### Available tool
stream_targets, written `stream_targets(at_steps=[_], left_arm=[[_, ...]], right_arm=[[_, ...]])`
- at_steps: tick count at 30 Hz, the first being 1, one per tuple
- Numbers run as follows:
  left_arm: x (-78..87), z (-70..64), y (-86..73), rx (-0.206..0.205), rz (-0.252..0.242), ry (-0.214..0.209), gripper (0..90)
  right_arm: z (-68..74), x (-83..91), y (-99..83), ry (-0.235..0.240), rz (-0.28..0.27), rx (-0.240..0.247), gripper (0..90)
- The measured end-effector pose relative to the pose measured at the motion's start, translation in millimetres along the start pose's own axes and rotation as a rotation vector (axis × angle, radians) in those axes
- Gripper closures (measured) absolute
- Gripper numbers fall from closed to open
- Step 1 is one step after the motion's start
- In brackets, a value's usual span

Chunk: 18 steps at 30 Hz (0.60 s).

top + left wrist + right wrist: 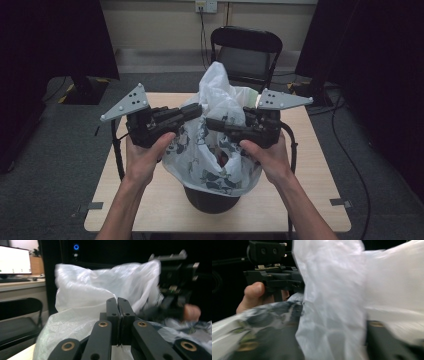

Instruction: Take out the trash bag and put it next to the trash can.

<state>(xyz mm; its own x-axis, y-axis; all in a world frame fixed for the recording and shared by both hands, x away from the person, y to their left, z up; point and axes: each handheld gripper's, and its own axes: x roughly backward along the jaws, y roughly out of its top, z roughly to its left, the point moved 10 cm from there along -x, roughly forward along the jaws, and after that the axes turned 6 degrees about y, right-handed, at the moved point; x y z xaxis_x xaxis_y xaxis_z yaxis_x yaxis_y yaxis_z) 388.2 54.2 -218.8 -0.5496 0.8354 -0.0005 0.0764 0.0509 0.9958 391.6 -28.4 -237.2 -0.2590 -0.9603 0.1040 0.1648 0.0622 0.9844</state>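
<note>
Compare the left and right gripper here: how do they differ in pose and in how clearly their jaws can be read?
The left gripper comes at the plastic bag from the left, the right gripper from the right, slightly lower. In the left gripper view the left jaws stand plainly closed together against the bag; in the right gripper view plastic drapes over the right jaws, hiding their state. Both are hand-held and meet the bag above the dark bin.

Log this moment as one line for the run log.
scene: bag over dark bin on table | left tool: shut on bag | right tool: at bag, jaws hidden | bag top raised
</note>
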Motion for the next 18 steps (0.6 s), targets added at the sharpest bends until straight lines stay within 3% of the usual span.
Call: stream_targets(at_steps=[6, 11, 14, 16, 17, 18], left_arm=[[-10.9, -2.6, 1.1, -0.008, 0.017, 0.000, 88.8], [-18.9, -11.9, 10.7, -0.006, 0.009, -0.029, 88.9], [-20.4, -16.2, 12.5, -0.003, 0.010, -0.046, 89.0], [-20.6, -18.0, 11.0, -0.015, 0.015, -0.058, 88.8], [-19.1, -17.2, 10.4, -0.008, 0.011, -0.063, 87.7], [-16.5, -15.6, 10.6, -0.003, 0.000, -0.059, 80.5]], right_arm=[[3.6, -12.6, -2.2, 0.021, 0.025, -0.008, 36.6], [4.7, -20.2, -0.1, -0.001, 0.058, 0.016, 33.0], [4.0, -23.4, 1.3, -0.007, 0.064, 0.021, 36.5], [1.5, -26.7, 0.5, 0.001, 0.087, 0.017, 68.4], [1.4, -26.6, 0.0, 0.009, 0.091, 0.013, 77.7], [0.7, -26.1, -0.8, 0.005, 0.099, 0.011, 84.6]])
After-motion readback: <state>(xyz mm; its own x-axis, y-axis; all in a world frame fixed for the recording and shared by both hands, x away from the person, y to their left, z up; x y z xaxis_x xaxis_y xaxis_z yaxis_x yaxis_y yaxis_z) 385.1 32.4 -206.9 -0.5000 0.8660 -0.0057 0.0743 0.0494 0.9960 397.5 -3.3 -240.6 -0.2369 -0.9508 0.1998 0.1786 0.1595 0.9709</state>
